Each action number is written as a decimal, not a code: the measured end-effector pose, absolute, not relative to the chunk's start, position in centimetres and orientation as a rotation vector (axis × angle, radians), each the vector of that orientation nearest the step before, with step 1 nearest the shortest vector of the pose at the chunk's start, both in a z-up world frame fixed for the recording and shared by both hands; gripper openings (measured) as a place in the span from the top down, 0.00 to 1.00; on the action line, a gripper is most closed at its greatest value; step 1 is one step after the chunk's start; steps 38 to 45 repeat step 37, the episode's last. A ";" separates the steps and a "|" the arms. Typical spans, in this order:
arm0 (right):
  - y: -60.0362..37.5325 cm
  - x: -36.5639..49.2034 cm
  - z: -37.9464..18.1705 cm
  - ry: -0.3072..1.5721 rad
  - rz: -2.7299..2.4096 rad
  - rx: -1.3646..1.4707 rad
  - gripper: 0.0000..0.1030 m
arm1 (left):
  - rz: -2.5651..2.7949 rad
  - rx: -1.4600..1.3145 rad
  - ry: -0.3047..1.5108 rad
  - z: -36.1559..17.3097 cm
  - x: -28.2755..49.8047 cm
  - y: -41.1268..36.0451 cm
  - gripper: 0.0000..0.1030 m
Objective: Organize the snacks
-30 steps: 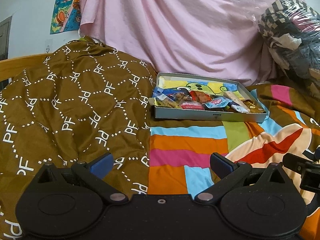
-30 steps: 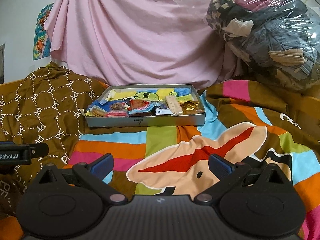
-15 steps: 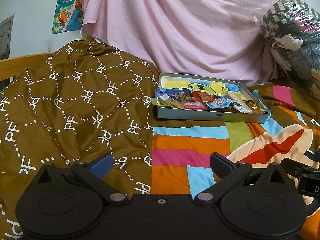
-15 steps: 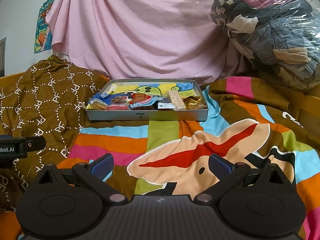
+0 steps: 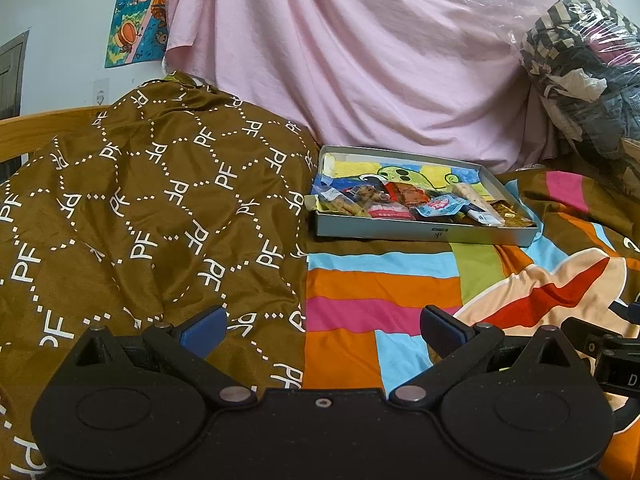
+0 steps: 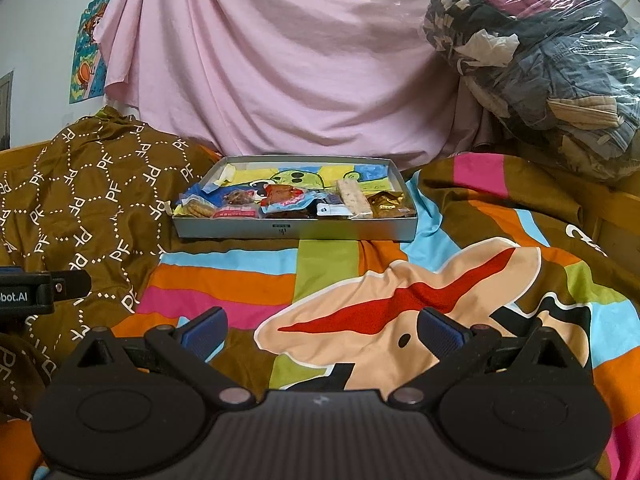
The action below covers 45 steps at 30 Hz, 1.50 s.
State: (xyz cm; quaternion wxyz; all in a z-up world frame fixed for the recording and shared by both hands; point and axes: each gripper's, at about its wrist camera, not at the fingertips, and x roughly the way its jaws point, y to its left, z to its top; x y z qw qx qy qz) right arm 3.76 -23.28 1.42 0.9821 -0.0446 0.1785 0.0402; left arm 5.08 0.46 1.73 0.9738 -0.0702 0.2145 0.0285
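Note:
A shallow grey box [image 5: 424,234] [image 6: 296,232] with a cartoon drawing on its floor lies on the bed ahead. Several wrapped snacks [image 5: 404,202] [image 6: 288,200] are lined up along its near wall. My left gripper [image 5: 322,326] hovers open over the bedspread, well short of the box, with nothing between its blue pads. My right gripper [image 6: 322,328] is open too, empty, and equally far from the box. The left gripper's body [image 6: 28,294] shows at the right wrist view's left edge.
A colourful striped bedspread [image 6: 360,280] covers the bed. A bulky brown patterned quilt [image 5: 140,208] rises left of the box. A pink sheet [image 6: 280,60] hangs behind. A clear plastic bag of clothes [image 6: 540,60] is piled at the back right.
Both grippers have risen a little and eased toward the box, so it sits lower in both views. Both stay open and empty.

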 end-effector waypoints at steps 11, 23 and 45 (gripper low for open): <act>-23.2 3.7 1.3 0.362 0.082 -0.092 0.00 | 0.057 -0.141 0.434 1.7 5.1 0.5 0.01; -23.1 3.8 1.2 0.367 0.084 -0.097 0.00 | 0.077 -0.083 0.434 2.0 4.6 -0.2 0.01; -23.0 3.8 1.2 0.371 0.087 -0.103 0.00 | 0.075 -0.074 0.434 1.9 4.6 -0.4 0.01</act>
